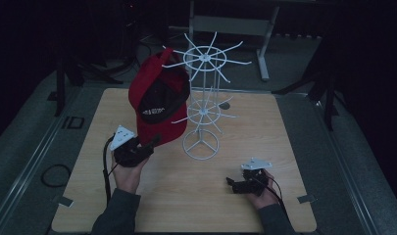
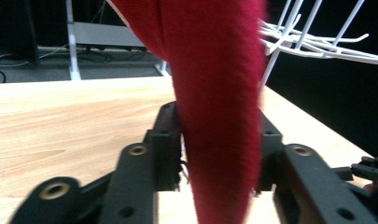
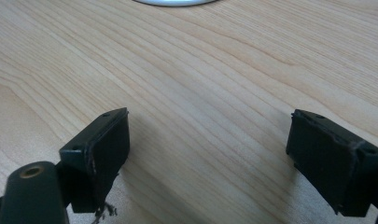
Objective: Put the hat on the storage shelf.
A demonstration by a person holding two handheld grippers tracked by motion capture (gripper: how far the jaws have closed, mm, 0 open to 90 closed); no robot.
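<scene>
Closest to the lens in the left gripper view: black fingers (image 2: 165, 140) of the left gripper (image 2: 219, 135), standing apart on either side of the brim of a red fabric baseball cap with a black front panel (image 2: 214, 84). Brim hanging down between them and close to both pads. No squeeze or crease to be made out in the cloth, so read as loose rather than clamped.

In the high view, cap draped, apparently, over an upper arm of a white wire two-tier display rack (image 1: 204, 100), left of centre in the frame. Crown up by the top ring, brim pointing down toward the lower left, clear of the light wooden tabletop (image 1: 245, 210). Right gripper (image 1: 236, 185) lying low at the lower right of the frame, well apart from cap and rack. Fingers wide apart in the right gripper view, bare wood grain between them, a sliver of the rack's round base at the top edge.

Judged from this: hanging as good as done, weight of the cap apparently carried by the rack alone. Left to do, by the look of it: draw the left gripper back off the brim without dragging the cloth. Then check for a steady seat on the arm, no sliding off, no tipping of the light rack.
</scene>
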